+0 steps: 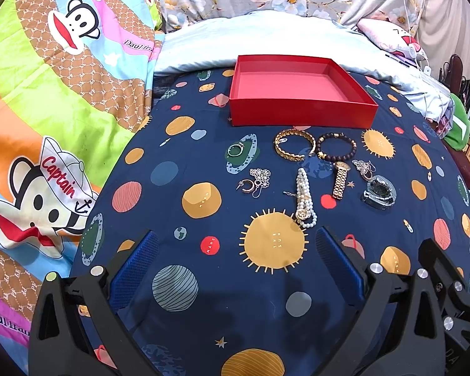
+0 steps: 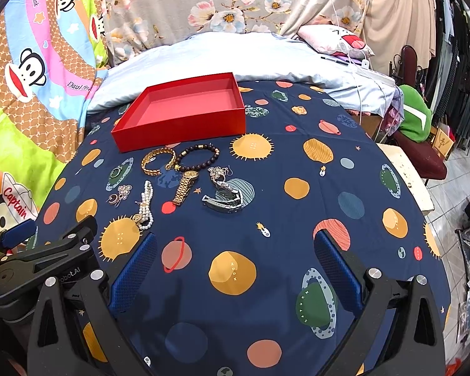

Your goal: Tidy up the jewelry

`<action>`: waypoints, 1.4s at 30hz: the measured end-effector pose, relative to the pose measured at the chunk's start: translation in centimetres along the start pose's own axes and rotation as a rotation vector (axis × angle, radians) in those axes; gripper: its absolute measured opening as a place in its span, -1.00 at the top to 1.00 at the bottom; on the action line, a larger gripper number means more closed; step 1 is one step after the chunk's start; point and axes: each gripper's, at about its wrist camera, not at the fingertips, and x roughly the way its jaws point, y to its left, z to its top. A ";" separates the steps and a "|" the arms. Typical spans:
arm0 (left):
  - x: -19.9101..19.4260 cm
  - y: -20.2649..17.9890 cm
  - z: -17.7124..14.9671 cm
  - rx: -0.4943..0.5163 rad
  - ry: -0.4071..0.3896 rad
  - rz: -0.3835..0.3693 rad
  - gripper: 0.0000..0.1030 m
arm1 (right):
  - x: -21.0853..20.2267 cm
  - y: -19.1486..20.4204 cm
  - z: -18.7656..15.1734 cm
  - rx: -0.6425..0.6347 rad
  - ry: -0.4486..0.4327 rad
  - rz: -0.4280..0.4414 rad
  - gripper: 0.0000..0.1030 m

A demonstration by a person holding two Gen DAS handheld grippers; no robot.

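jewelry (image 1: 310, 172) beyond both jaws; red box (image 1: 300, 106) behind; jaws wide

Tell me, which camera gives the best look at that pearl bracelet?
The left wrist view: the pearl bracelet lies near the picture's middle, just ahead of the open left gripper, strands and gold clasp clear. In the right wrist view it sits off to the left, smaller, beyond the open right gripper.

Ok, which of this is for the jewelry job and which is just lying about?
For the job: red box, gold bangle, bead bracelet, gold watch, pearl strand, ring, hoop earring.

Lying about: pillow, white cable, green cushion.
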 end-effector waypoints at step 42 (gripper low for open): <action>6.1 1.8 0.0 -0.029 0.108 -0.027 -0.91 | 8.2 -1.3 1.0 -0.062 0.082 0.070 -0.78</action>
